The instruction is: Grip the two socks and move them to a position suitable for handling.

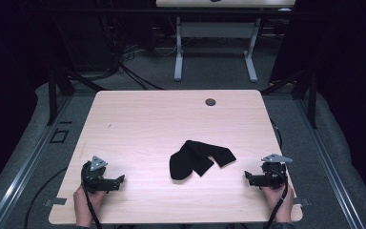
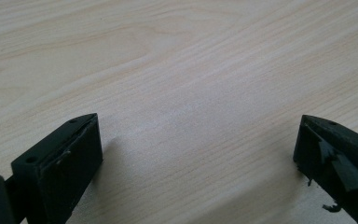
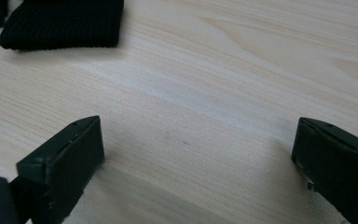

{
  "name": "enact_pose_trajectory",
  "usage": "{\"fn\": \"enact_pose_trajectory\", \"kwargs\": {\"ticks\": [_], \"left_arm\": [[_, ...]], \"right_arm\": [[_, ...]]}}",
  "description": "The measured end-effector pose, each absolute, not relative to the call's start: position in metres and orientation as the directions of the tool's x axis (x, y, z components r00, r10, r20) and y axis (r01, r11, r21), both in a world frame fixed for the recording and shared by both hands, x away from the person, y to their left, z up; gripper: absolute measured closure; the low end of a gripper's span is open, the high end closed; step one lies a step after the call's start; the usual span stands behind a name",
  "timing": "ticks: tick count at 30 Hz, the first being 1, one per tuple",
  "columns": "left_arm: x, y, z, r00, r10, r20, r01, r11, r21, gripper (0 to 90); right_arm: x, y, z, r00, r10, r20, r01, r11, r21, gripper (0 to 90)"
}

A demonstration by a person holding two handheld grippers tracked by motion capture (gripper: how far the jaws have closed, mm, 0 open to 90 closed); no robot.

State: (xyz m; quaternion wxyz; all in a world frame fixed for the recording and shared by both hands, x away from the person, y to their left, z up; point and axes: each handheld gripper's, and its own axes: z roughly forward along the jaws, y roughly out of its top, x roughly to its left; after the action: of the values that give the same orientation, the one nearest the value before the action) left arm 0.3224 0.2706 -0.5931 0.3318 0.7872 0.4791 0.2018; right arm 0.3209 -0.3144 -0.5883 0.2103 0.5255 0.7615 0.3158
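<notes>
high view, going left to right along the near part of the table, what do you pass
left tongs → black socks → right tongs

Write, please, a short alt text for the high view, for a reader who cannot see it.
Black socks lie crumpled in the middle of a pale wooden table. The left gripper and the right gripper, each held in a hand, rest open at the near corners, pointing toward the socks.
</notes>
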Motion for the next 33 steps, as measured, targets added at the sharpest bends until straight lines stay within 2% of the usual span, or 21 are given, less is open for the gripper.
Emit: {"fn": "enact_pose_trajectory", "kwargs": {"ticks": [12,17,25,33], "left_arm": [[0.322,0.271,-0.593,0.462,0.887,0.002,0.619,-0.324,0.716,1.0],[0.322,0.271,-0.593,0.464,0.886,0.003,0.619,-0.326,0.714,1.1],[0.322,0.271,-0.592,0.468,0.884,0.002,0.620,-0.330,0.712,1.3],[0.322,0.271,-0.593,0.466,0.885,0.003,0.618,-0.328,0.714,1.7]], "right_arm": [[0.322,-0.314,-0.588,-0.355,0.935,0.012,0.669,0.245,0.701,1.6],[0.328,-0.313,-0.583,-0.352,0.935,0.044,0.712,0.237,0.661,0.2],[0.340,-0.291,-0.554,-0.429,0.901,0.064,0.714,0.295,0.635,0.5],[0.357,-0.252,-0.526,-0.521,0.852,0.061,0.695,0.381,0.610,0.0]]}}
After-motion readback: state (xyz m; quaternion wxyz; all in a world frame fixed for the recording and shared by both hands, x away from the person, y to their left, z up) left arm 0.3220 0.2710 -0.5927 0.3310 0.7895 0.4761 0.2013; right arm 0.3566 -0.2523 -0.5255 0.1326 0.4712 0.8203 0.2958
